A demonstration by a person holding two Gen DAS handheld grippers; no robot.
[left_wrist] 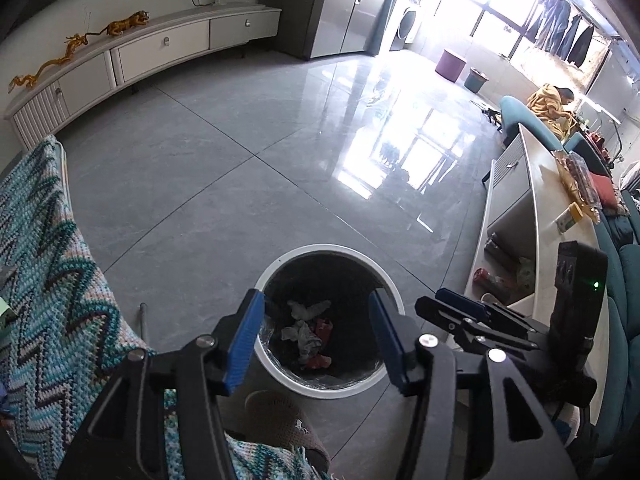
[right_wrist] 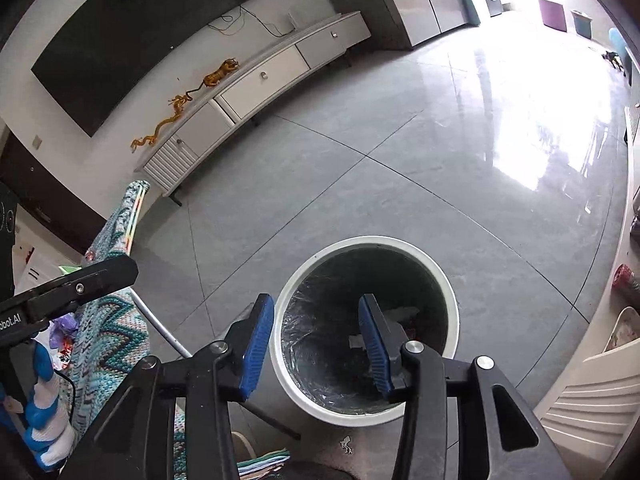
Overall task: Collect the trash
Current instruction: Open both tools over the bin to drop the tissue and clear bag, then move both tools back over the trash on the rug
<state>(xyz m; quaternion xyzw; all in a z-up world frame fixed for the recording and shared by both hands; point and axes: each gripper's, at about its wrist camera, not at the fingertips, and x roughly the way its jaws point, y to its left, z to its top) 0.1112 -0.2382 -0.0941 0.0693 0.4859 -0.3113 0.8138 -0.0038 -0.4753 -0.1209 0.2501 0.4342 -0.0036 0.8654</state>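
A white round trash bin (left_wrist: pixel 280 368) with a black liner stands on the grey tile floor. Crumpled white and red trash (left_wrist: pixel 308 332) lies at its bottom. My left gripper (left_wrist: pixel 316 312) hangs over the bin's mouth, open, with nothing between its blue pads. The right gripper shows beside it at the right edge (left_wrist: pixel 476 312). In the right wrist view the same bin (right_wrist: pixel 454 312) sits below my right gripper (right_wrist: pixel 316 316), which is open and empty too. Scraps of trash (right_wrist: pixel 400 314) show behind its right finger. The left gripper (right_wrist: pixel 80 284) reaches in from the left, held by a gloved hand (right_wrist: pixel 44 420).
A chair with a zigzag crochet cover (left_wrist: pixel 48 280) stands left of the bin. A low white table (left_wrist: pixel 540 208) with packets and a bottle is on the right, a teal sofa behind it. A slipper (left_wrist: pixel 280 420) sits in front of the bin. A TV cabinet (left_wrist: pixel 160 44) lines the far wall.
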